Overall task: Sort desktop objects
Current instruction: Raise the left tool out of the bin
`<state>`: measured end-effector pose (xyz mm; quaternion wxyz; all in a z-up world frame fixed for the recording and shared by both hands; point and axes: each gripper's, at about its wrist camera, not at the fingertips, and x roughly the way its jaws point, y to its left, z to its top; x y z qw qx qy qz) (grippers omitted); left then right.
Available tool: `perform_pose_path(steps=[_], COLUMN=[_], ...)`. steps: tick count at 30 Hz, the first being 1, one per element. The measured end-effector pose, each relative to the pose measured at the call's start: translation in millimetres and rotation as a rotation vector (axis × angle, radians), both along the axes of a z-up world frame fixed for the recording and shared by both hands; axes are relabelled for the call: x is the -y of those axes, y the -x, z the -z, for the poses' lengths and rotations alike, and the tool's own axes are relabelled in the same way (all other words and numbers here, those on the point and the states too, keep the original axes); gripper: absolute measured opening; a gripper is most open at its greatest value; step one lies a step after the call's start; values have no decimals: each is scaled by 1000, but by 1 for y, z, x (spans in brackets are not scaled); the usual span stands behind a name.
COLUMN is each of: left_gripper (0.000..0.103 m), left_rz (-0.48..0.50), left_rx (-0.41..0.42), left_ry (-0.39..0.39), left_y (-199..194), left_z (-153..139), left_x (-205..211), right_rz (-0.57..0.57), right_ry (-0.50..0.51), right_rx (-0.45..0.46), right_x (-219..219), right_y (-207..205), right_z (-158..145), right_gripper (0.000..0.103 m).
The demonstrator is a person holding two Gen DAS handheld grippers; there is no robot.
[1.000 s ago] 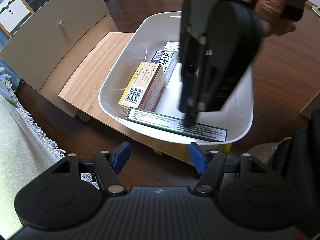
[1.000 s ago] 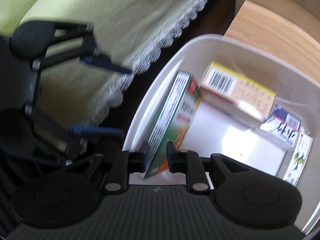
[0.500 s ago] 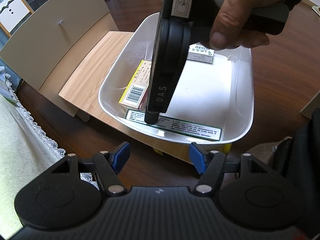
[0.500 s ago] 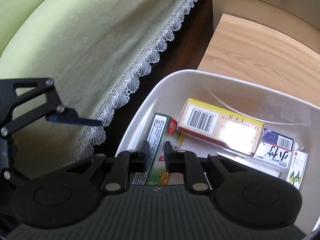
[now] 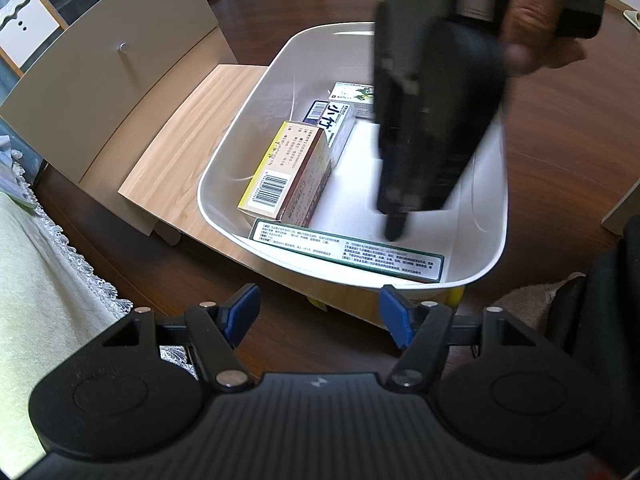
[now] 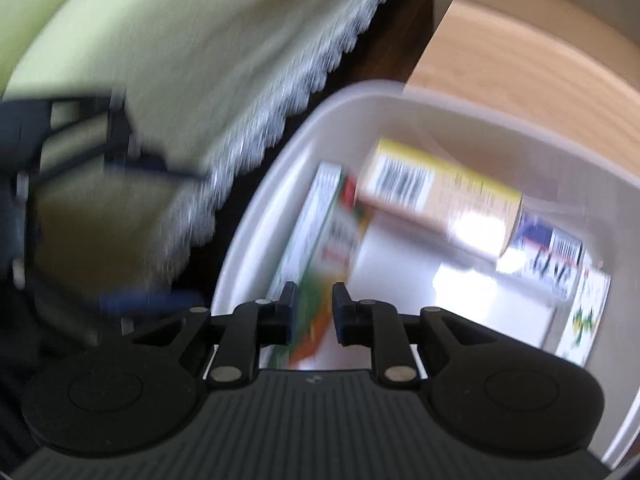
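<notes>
- Looking down my left wrist camera, I see my left gripper [image 5: 320,318] wide open with nothing in it, near the white tub [image 5: 224,200]. A yellow box [image 5: 288,176], a blue-and-white box [image 5: 332,120] and a long green box [image 5: 348,250] lie inside the tub.
- Through my blurry right wrist camera, my right gripper [image 6: 314,312] hangs over the tub, jaws almost closed, gripping nothing. The green box [image 6: 328,236] leans on the tub wall [image 6: 256,240].

Four boxes [image 5: 290,176] lie in the tub [image 5: 486,216]. The tub sits on a wooden board [image 5: 180,148]. A bed [image 5: 36,280] lies left of the board.
</notes>
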<state>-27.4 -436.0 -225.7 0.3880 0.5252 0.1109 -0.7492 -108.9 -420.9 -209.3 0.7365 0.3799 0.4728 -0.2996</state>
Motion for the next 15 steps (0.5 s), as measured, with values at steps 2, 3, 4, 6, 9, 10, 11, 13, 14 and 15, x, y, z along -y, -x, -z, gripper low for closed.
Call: perform_pose_path(steps=[2, 3, 4, 6, 9, 10, 11, 13, 14, 15], left_gripper=[68, 68, 68, 68, 68, 68, 68, 68, 68, 68], left_rz=[1, 1, 1, 2, 2, 2, 2, 3, 3, 3], left_rx=[0, 0, 1, 1, 1, 1, 2, 2, 2, 2], left_ry=[1, 1, 1, 2, 0, 0, 0, 1, 1, 1], left_y=[0, 0, 0, 0, 0, 0, 0, 0, 0, 0], left_z=[0, 0, 0, 0, 1, 1, 1, 1, 1, 1], left_x=[0, 0, 0, 0, 0, 0, 0, 0, 0, 0], right_rz=[-46, -65, -77, -93, -113, -118, -123, -117, -107, -94], right_ry=[-27, -38, -51, -78, -115, -119, -122, -117, -111, -113], right_rx=[-29, -39, -44, -50, -63, -62, -62, -62, -60, -54], right_x=[-10, -14, -16, -19, -20, -20, -20, -18, -17, -15], right_y=[0, 0, -1, -2, -6, -8, -10, -13, -13, -12], right_z=[5, 7, 9, 14, 23, 24, 26, 27, 28, 28], right_gripper=[17, 17, 17, 17, 17, 17, 17, 17, 17, 17])
